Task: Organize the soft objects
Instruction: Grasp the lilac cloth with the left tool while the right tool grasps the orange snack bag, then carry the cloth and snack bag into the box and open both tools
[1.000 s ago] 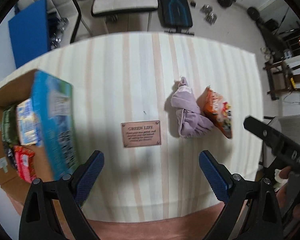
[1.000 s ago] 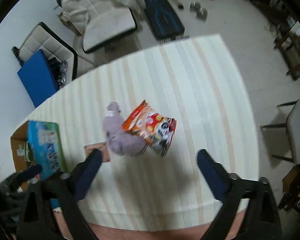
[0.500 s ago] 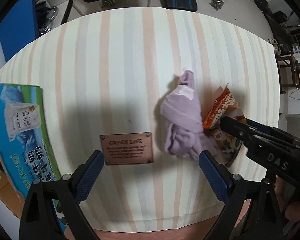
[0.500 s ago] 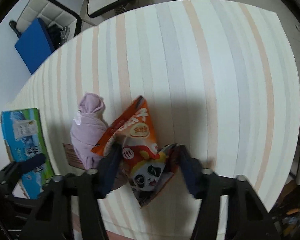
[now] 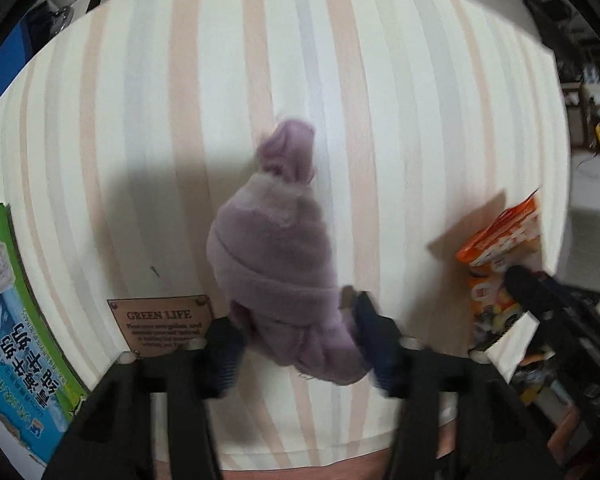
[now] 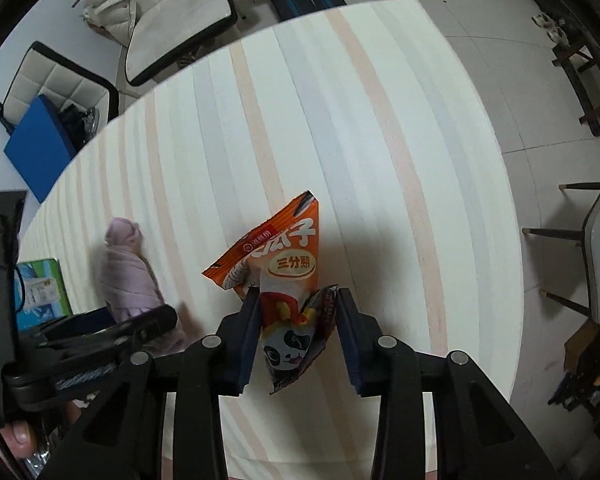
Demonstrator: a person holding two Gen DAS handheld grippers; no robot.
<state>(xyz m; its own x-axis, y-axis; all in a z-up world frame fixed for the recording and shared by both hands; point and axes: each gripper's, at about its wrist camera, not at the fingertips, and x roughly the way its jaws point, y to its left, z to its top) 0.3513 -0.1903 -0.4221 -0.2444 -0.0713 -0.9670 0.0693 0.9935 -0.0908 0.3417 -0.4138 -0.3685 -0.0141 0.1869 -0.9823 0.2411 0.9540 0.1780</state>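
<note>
1. The left tongs (image 5: 296, 330) are squeezed in narrow around the bottom end of the purple cloth bundle (image 5: 276, 256), one finger on each side. That shot is pretty blurry though, so whether the pads actually bite the fabric can't be told for sure. The bundle itself lies on the striped surface (image 5: 380, 120), knotted tip pointing away from the tongs.

2. The right tongs (image 6: 298, 332) are pinched on the orange snack bag (image 6: 288, 276), which sits just right of the cloth. Only the left finger clearly presses the foil; the right one looks like it's against a crumpled flap, maybe with a gap.

3. Risk for the cloth: it's loosely rolled, so a lift by one end could probably let it unroll and drag, or slip out altogether.

4. Risk for the bag: it's puffy and slick, so a grab on the lower corner could let it swing or pop free, or squash whatever's inside.

5. Both tongs sit near each other, so a careless move might bump them.

6. The brown plaque (image 5: 162, 326) sits just left of the left tongs, and the blue-green box (image 5: 8, 332) is at the far left edge, where trailing cloth could snag.
</note>
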